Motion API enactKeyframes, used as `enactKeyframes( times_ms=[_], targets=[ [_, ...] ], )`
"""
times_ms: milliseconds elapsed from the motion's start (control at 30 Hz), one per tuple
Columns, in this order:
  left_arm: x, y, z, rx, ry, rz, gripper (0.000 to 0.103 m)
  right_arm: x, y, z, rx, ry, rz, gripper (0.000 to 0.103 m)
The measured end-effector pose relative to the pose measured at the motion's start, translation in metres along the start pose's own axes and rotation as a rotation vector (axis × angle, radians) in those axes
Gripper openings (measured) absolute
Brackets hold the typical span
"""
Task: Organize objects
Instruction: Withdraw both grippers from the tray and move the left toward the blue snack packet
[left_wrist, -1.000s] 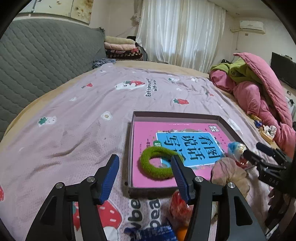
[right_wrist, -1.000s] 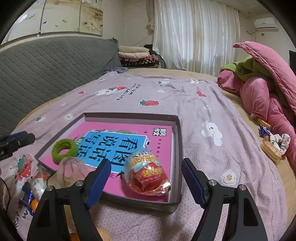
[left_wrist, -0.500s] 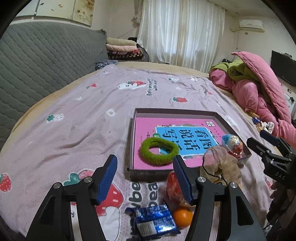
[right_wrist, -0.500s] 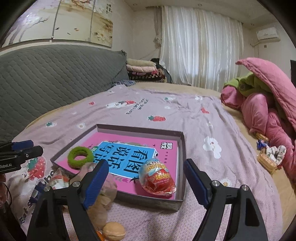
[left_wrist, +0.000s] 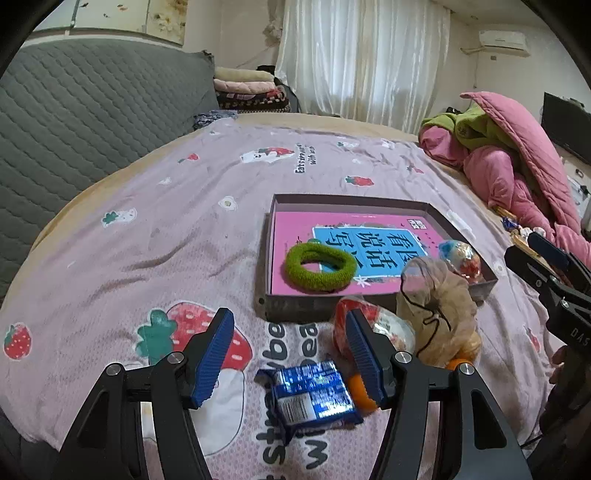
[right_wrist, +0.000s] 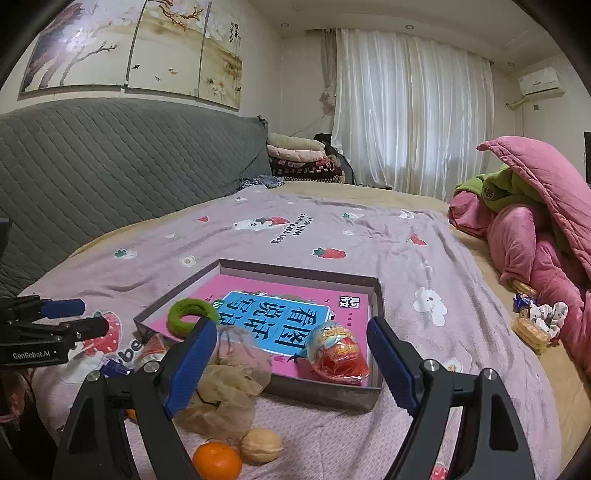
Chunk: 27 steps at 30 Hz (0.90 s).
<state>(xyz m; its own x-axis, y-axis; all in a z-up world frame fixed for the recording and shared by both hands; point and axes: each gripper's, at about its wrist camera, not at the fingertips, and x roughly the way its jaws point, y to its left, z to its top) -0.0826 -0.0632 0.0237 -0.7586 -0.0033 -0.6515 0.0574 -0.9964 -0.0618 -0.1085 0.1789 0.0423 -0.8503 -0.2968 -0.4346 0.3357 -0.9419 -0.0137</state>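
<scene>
A shallow grey box (left_wrist: 376, 201) (right_wrist: 325, 391) lies on the bed with a pink book (left_wrist: 295, 229) (right_wrist: 280, 295) inside. On the book rest a green hair ring (left_wrist: 319, 266) (right_wrist: 190, 313) and a foil-wrapped toy egg (left_wrist: 461, 254) (right_wrist: 338, 352). In front of the box lie a beige mesh pouch (left_wrist: 439, 306) (right_wrist: 229, 387), a red snack packet (left_wrist: 341, 321), a blue wrapper (left_wrist: 314, 397), a tangerine (right_wrist: 216, 461) and a walnut (right_wrist: 260, 445). My left gripper (left_wrist: 288, 356) hangs open over the blue wrapper. My right gripper (right_wrist: 291, 362) is open and empty, short of the box's near wall.
The pink-lilac strawberry bedspread (left_wrist: 147, 236) covers the bed. A grey quilted headboard (right_wrist: 110, 166) stands at the left. Pink and green bedding (right_wrist: 535, 229) is heaped at the right, with small snacks (right_wrist: 535, 325) beside it. Folded blankets (right_wrist: 299, 158) sit at the back.
Both grippers have drawn back from the box, so the loose items in front of it have come into view. The right gripper rose and its jaws widened slightly. The egg lies free in the box.
</scene>
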Motion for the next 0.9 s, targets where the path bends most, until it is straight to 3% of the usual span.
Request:
enactKeyframes(
  times_ms=[900],
  targets=[
    [0.004,-0.017,-0.043,0.062,0.127,-0.028,0.065,-0.012,0.012,-0.026,-0.017,0.057,0.004,0.084]
  ],
)
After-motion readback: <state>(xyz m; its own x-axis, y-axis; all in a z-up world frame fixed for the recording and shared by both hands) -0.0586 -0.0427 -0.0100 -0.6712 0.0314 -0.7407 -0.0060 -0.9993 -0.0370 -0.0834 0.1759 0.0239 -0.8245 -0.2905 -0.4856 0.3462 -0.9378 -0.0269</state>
